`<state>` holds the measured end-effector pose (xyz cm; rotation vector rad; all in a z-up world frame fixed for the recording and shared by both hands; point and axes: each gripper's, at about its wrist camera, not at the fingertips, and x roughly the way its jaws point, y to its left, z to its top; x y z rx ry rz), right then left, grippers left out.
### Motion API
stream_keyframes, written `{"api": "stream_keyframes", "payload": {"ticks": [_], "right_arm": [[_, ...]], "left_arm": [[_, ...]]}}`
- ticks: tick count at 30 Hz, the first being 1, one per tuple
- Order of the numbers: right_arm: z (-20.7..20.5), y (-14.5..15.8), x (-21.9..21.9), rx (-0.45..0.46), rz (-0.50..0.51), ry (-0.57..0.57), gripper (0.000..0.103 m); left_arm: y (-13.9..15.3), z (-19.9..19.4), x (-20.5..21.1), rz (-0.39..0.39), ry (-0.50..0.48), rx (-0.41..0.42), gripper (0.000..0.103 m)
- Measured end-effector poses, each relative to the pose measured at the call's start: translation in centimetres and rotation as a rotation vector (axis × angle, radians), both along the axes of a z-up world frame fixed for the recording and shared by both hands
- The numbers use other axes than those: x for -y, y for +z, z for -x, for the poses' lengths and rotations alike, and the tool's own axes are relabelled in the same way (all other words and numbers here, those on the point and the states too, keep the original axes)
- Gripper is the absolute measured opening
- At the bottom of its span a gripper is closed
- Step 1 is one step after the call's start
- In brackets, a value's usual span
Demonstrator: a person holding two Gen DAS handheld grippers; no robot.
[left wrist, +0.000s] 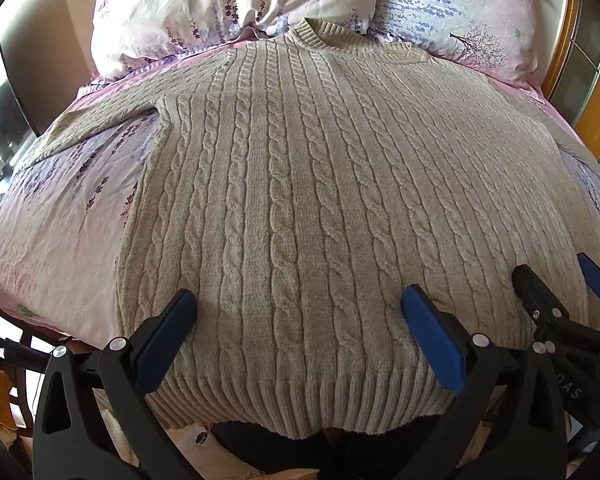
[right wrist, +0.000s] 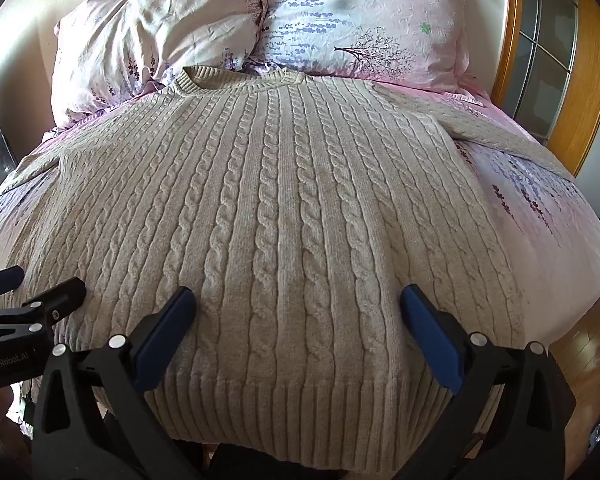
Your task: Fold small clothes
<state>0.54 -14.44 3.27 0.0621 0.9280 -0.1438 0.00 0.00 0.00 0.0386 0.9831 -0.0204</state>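
A beige cable-knit sweater lies flat on the bed, collar toward the pillows, ribbed hem toward me; it also shows in the right wrist view. Its left sleeve stretches out to the left, its right sleeve to the right. My left gripper is open and empty over the hem's left part. My right gripper is open and empty over the hem's right part. Each gripper appears at the edge of the other's view: the right one and the left one.
The bed has a pink floral sheet. Two matching pillows lie beyond the collar. A wooden door frame stands at the right. A dark screen is at the left.
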Motion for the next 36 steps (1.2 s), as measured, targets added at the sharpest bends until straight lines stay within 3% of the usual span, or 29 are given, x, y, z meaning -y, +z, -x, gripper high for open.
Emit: {"api": "stream_keyframes", "payload": {"ticks": [36], "right_arm": [[-0.27, 0.23, 0.43, -0.004, -0.001, 0.0, 0.101]], "left_arm": [[-0.02, 0.0, 0.0, 0.0, 0.0, -0.003, 0.102]]}}
